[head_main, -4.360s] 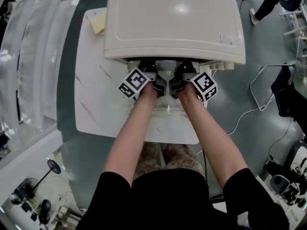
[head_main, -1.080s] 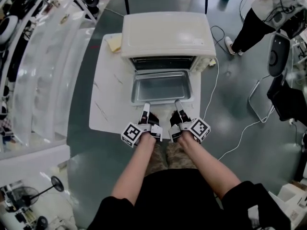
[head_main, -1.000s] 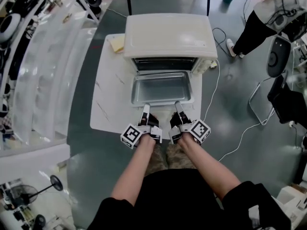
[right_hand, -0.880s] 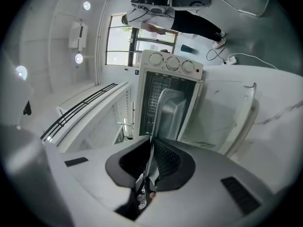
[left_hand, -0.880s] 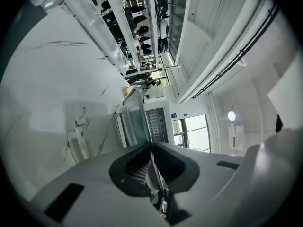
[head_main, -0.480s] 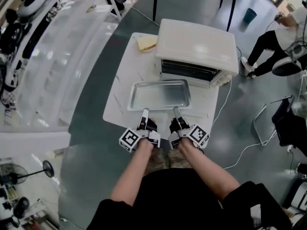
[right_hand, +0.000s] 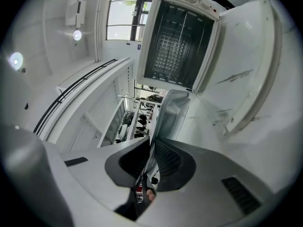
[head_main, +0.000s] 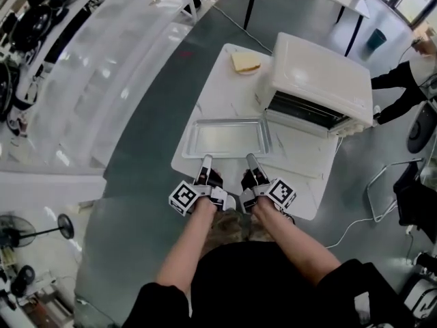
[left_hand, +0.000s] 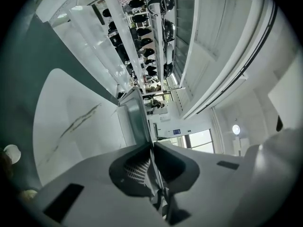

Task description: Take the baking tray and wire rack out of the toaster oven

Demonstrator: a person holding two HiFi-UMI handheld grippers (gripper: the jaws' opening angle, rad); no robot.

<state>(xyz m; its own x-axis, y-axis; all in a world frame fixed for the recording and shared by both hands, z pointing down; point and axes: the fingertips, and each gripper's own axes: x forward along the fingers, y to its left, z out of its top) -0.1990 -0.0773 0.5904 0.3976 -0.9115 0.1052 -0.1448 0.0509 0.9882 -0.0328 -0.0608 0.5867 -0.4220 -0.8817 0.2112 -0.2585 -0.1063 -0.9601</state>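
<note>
Two pairs of jaws, left gripper (head_main: pixel 206 160) and right gripper (head_main: pixel 250 158), are clamped on the near rim of the baking tray (head_main: pixel 225 137). It is held over the table (head_main: pixel 218 91), clear of the toaster oven (head_main: pixel 321 70). The wire rack (right_hand: pixel 173 51), apparently inside, is judged left to remove.

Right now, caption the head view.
The left gripper and right gripper hold the tray out of the oven, above the table.

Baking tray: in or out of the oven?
Out. The shallow silver metal baking tray is clear of the cream toaster oven, over the white table, with left gripper and right gripper shut on its near rim.
</note>
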